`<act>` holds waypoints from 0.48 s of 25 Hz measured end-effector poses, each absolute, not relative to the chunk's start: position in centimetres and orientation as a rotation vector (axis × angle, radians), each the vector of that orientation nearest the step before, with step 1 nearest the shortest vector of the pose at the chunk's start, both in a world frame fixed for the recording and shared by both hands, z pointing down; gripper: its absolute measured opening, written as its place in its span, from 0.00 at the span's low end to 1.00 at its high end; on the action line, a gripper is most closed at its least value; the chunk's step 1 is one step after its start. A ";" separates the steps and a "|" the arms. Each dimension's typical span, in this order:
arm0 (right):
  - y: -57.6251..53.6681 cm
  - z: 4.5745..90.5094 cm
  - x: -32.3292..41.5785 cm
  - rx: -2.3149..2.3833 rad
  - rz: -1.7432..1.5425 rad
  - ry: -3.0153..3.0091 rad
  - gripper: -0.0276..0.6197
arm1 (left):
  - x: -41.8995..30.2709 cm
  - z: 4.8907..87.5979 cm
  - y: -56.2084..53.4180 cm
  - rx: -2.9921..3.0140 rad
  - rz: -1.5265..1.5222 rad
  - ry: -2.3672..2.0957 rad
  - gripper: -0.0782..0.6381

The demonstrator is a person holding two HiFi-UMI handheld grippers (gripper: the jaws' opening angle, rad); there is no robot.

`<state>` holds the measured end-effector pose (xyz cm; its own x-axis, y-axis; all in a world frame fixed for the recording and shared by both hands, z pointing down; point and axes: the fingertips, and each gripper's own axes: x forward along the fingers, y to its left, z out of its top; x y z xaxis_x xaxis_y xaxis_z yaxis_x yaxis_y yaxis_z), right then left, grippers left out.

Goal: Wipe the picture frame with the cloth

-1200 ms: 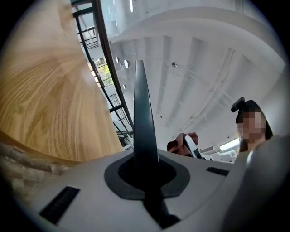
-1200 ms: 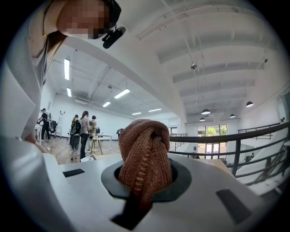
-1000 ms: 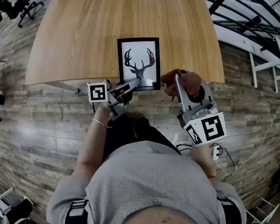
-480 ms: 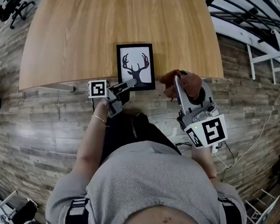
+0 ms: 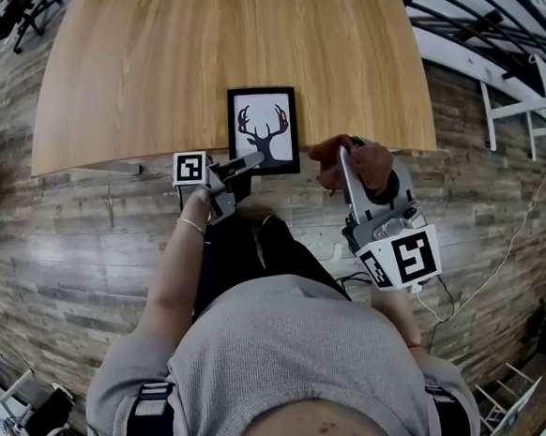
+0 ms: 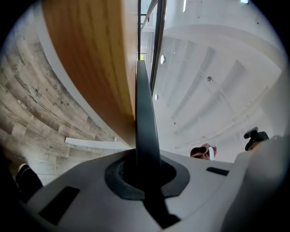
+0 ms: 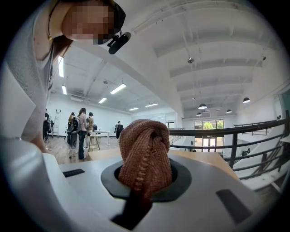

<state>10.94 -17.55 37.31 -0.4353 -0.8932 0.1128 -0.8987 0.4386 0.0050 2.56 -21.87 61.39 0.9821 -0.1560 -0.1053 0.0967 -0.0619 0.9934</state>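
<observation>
Head view, frame (image 5: 263, 128): mid-picture on the counter (image 5: 194, 49), its lower edge past the counter's rim.
Head view, left tool (image 5: 254, 159): tip on the frame's lower edge.
Head view, right tool (image 5: 343, 155): right of the frame, apart from it, carrying the cloth (image 5: 367, 161).
Left gripper view, jaws: clamped on the frame, a dark edge-on strip at centre.
Right gripper view, jaws: closed on the bunched cloth, centre.

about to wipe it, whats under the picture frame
The picture frame lies flat on the wooden table, at its front edge, with the left gripper shut on the frame's near side. Anything between frame and tabletop is covered.
</observation>
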 end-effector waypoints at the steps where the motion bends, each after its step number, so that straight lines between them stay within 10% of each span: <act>1: -17.5 37.4 10.8 1.614 0.087 -2.579 0.11 | 2.5 61.4 -22.0 1.620 -0.211 -0.046 0.13; 12: -16.7 39.0 10.4 1.605 0.170 -2.577 0.11 | 2.6 60.9 -22.2 1.664 -0.240 -0.032 0.14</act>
